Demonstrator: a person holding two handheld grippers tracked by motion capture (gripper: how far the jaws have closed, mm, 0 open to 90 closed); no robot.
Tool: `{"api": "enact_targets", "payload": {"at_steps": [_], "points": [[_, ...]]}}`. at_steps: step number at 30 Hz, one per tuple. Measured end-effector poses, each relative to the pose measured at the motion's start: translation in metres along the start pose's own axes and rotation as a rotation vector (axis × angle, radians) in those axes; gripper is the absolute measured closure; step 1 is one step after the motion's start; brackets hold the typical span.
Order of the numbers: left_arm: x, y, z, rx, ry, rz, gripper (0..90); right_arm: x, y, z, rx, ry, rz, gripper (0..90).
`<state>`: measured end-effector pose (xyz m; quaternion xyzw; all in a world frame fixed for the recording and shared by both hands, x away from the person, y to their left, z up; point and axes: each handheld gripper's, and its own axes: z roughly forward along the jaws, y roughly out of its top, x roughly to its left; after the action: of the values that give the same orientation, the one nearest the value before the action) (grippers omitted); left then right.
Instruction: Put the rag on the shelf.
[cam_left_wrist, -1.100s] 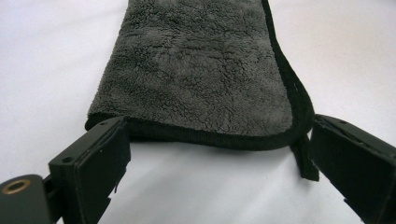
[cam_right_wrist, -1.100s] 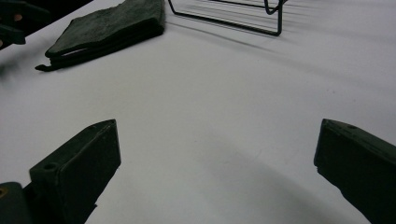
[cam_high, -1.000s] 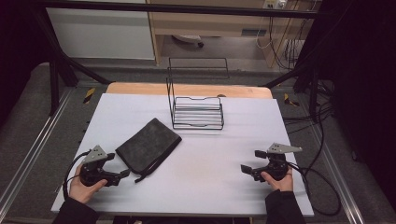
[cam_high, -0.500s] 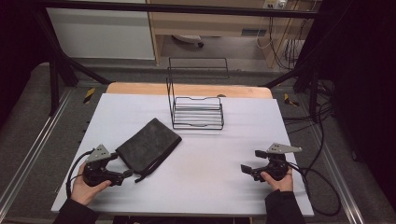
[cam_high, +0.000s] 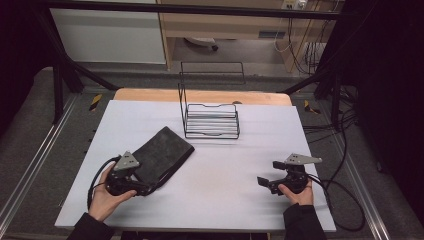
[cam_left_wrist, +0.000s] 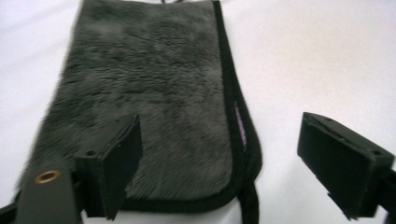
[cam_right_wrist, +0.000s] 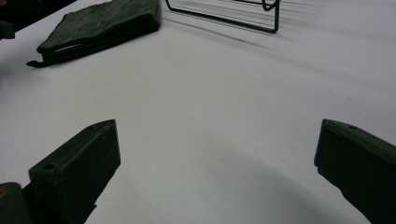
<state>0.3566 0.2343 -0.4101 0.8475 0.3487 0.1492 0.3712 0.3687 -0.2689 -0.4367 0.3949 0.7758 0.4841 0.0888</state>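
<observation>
Reaching for the folded dark grey fleecy cloth (cam_left_wrist: 149, 98) lying left of centre on the white table (cam_high: 240, 165), the left gripper (cam_left_wrist: 219, 163) straddles its near corner, jaws wide, just closing slightly, gripping nothing; right gripper (cam_right_wrist: 217, 168) waits, gaping empty.

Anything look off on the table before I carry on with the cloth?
Nothing damaged or spilled. The folded dark cloth lies at a slant to the table edges, with a black loop trailing from its near corner. The wire rack stands upright behind it. The left tongs, open, straddle the cloth's near corner.
</observation>
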Motion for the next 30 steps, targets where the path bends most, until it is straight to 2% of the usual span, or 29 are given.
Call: {"api": "enact_targets", "payload": {"at_steps": [4, 6, 9, 11, 13, 16, 17, 21, 25, 27, 28, 30], "points": [[-0.006, 0.002, 0.011, 0.025, 0.005, 0.013, 20.8, 0.000, 0.000, 0.000, 0.005, -0.001, -0.005, 1.0], [-0.011, 0.000, 0.019, 0.063, 0.007, 0.044, 25.0, 0.000, 0.000, 0.000, 0.005, -0.003, -0.003, 1.1], [-0.014, -0.004, 0.022, 0.094, 0.016, 0.066, 31.6, 0.000, 0.000, 0.001, 0.007, -0.004, -0.004, 1.1], [-0.013, -0.006, 0.021, 0.104, 0.023, 0.067, 33.4, 0.000, 0.000, 0.001, 0.007, -0.003, -0.004, 1.2], [-0.013, -0.008, 0.016, 0.107, 0.046, 0.056, 36.5, 0.000, 0.000, 0.001, 0.006, -0.002, -0.004, 1.3], [-0.014, -0.014, 0.007, 0.115, 0.038, 0.035, 40.0, 0.000, -0.001, 0.001, 0.008, -0.002, -0.003, 1.3], [-0.016, -0.018, 0.003, 0.121, 0.030, 0.022, 44.9, 0.000, -0.001, 0.001, 0.011, -0.002, -0.003, 1.3], [-0.020, -0.018, 0.001, 0.142, 0.025, 0.012, 57.4, 0.000, -0.001, 0.001, 0.010, 0.000, -0.003, 1.5], [-0.023, -0.022, 0.003, 0.153, 0.019, 0.008, 65.2, 0.000, -0.001, 0.001, 0.012, 0.000, -0.001, 1.5], [-0.024, -0.024, 0.003, 0.159, 0.020, -0.006, 68.7, 0.000, -0.001, 0.001, 0.013, 0.001, -0.007, 1.5], [-0.023, -0.025, 0.003, 0.164, 0.012, -0.031, 71.0, 0.000, -0.001, 0.001, 0.011, 0.000, -0.002, 1.5], [-0.023, -0.026, 0.003, 0.163, 0.005, -0.039, 74.7, 0.000, -0.001, 0.000, 0.005, 0.001, -0.002, 1.6]]}}
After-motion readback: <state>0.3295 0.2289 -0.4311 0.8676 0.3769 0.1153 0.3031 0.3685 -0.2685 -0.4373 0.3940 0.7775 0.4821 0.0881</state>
